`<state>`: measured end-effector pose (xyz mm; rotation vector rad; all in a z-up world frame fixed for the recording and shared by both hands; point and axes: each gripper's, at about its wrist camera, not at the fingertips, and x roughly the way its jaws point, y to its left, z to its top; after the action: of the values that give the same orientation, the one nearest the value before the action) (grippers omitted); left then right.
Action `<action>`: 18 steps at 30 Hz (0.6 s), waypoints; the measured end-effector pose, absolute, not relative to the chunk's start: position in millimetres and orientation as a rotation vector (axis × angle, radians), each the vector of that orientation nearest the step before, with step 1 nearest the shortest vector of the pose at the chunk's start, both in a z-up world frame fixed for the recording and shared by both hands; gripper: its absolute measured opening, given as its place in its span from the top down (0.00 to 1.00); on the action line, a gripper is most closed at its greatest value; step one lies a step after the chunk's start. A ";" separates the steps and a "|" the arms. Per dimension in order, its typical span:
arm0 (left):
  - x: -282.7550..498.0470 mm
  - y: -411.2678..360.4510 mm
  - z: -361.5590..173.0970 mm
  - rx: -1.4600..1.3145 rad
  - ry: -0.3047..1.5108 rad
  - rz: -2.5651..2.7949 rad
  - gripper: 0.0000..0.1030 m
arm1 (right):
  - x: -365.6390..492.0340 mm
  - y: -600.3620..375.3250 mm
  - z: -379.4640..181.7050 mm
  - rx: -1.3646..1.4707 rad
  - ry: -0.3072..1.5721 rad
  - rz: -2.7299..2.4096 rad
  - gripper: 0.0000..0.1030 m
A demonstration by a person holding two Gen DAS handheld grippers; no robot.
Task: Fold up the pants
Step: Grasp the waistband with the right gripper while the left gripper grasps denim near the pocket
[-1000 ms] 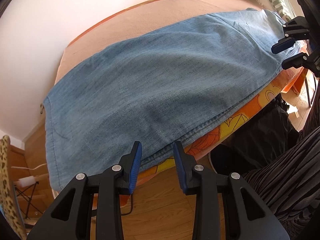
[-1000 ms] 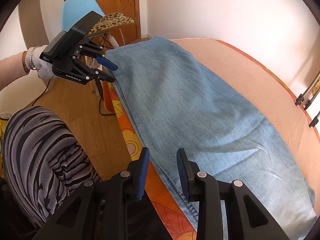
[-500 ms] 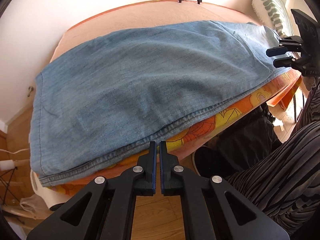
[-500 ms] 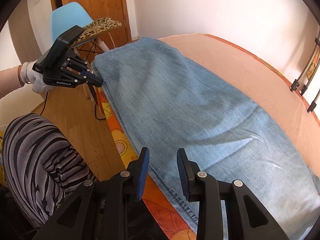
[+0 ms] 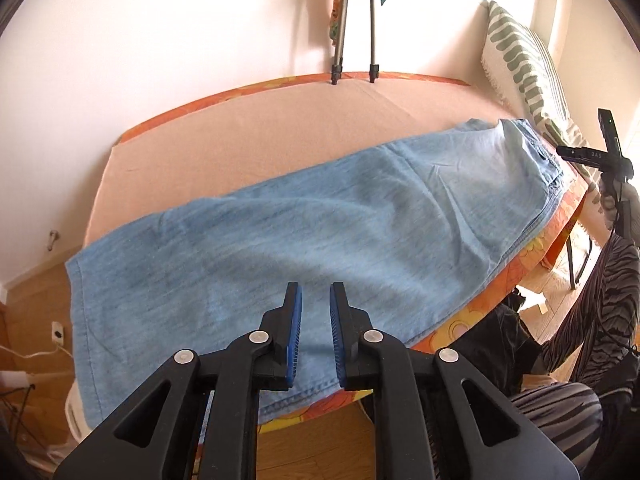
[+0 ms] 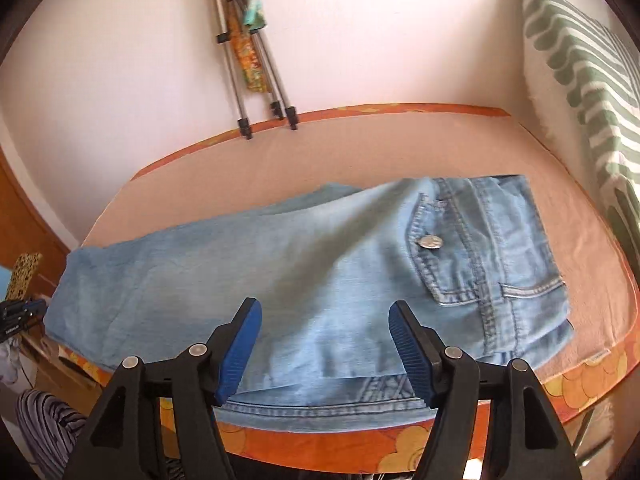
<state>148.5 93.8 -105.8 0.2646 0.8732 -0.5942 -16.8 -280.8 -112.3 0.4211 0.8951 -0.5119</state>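
Light blue jeans (image 5: 320, 232) lie flat along the near side of a bed, legs stacked, hem end to the left and waist to the right. My left gripper (image 5: 316, 292) hovers over the leg part near the front edge; its jaws stand a narrow gap apart and are opening, with nothing between them. In the right wrist view the jeans (image 6: 320, 264) show a buttoned back pocket (image 6: 448, 248) at the waist end. My right gripper (image 6: 325, 308) hangs above the seat area near the front edge, its jaws opening wide and empty. Each gripper also shows small in the other's view: right gripper (image 5: 576, 154), left gripper (image 6: 24, 308).
The bed has a peach sheet (image 5: 280, 128) over an orange flowered cover (image 6: 580, 384). Tripod legs (image 5: 354, 20) lean on the far wall. A green-striped pillow (image 6: 580, 60) stands at the bed's right end. The person's striped leg (image 5: 560, 412) and wood floor lie below the front edge.
The left gripper shut, then parted slightly while rising over the legs. The right gripper swung along the bed to the waist end, rolled, and its jaws widened. The jeans stayed put.
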 end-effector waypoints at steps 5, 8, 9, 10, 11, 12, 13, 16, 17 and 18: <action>154.9 20.8 -104.0 0.294 0.838 -0.740 0.74 | -65.9 -353.2 -118.5 0.624 0.840 -0.725 0.32; 154.4 -30.5 -110.1 0.338 0.838 -0.842 0.74 | -79.8 -381.8 -130.2 0.726 0.818 -0.782 0.32; 153.6 -47.8 -113.0 0.352 0.839 -0.875 0.74 | -84.0 -390.3 -135.9 0.770 0.807 -0.782 0.32; 151.3 -65.1 -115.2 0.364 0.840 -0.908 0.73 | -87.5 -396.9 -141.5 0.811 0.803 -0.782 0.32; 149.5 -81.9 -117.3 0.376 0.839 -0.941 0.72 | -89.6 -401.6 -146.4 0.838 0.798 -0.785 0.32; 147.7 -97.1 -118.8 0.385 0.836 -0.969 0.70 | -90.5 -405.5 -150.0 0.859 0.793 -0.783 0.32; 146.0 -112.3 -120.1 0.387 0.833 -0.997 0.66 | -91.8 -408.8 -153.3 0.880 0.786 -0.782 0.32; 138.3 -155.8 -125.1 0.387 0.836 -1.081 0.58 | -97.4 -415.6 -161.0 0.942 0.752 -0.768 0.32; 134.5 -169.9 -128.1 0.394 0.842 -1.111 0.57 | -98.0 -417.4 -162.1 0.948 0.743 -0.768 0.32; 130.1 -183.2 -131.0 0.406 0.843 -1.136 0.57 | -97.3 -418.7 -162.6 0.952 0.737 -0.768 0.32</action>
<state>130.1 -183.2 -131.0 0.4058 0.8432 -1.1363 -97.3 -418.7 -162.6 0.9522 0.7374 -0.7680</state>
